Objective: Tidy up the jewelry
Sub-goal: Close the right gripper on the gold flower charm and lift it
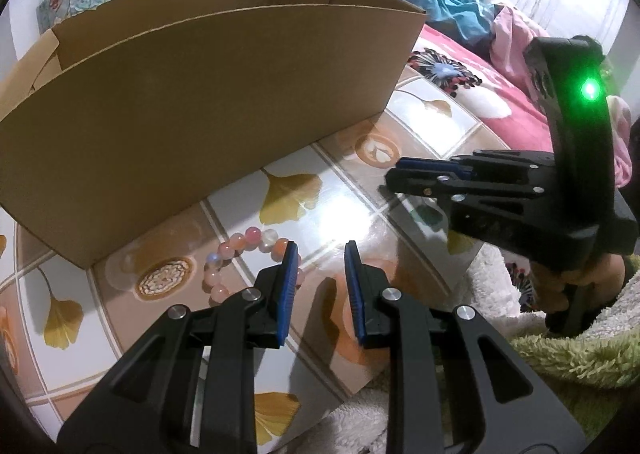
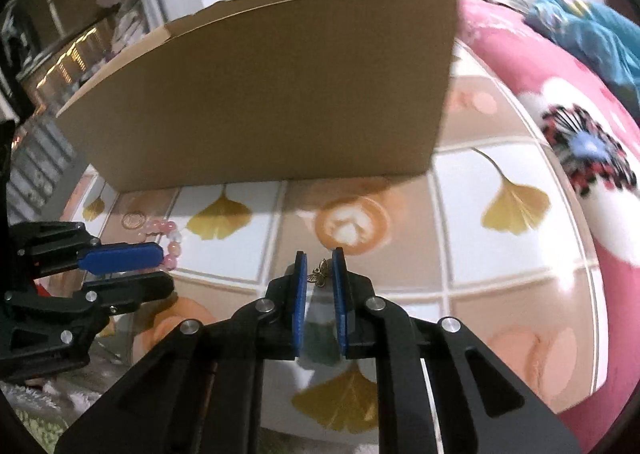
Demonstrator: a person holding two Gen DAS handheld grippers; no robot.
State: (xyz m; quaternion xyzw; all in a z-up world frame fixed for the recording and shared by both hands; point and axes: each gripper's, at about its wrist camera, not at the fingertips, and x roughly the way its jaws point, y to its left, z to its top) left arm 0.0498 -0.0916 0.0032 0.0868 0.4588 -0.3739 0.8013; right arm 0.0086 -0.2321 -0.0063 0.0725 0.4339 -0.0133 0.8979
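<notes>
Right gripper (image 2: pixel 320 266): blue ribbed pads drawn close around a small brass butterfly charm (image 2: pixel 319 274) with a dark green tassel (image 2: pixel 320 338) hanging below it. The charm sits between the tips; whether the pads truly press it I cannot tell — a sliver of gap shows on each side. The tassel's long axis runs along the fingers, charm end towards the tips and the box, fringe end back towards the wrist.

Left gripper (image 1: pixel 320 254): jaws part-open, holding nothing, tips low over the table. Its left pad (image 1: pixel 289 266) overlaps a bracelet of pink and white round beads (image 1: pixel 240 250), which lies flat in a loop just before the box's near wall.

Beyond both, an open brown cardboard box (image 2: pixel 256 94) stands on a glossy tablecloth printed with ginkgo leaves (image 2: pixel 516 210).

Judgement: for a sound pick, pinch the charm squarely rather than the loose fringe, lift straight, and clear the tall wall before releasing — the tassel may swing.
</notes>
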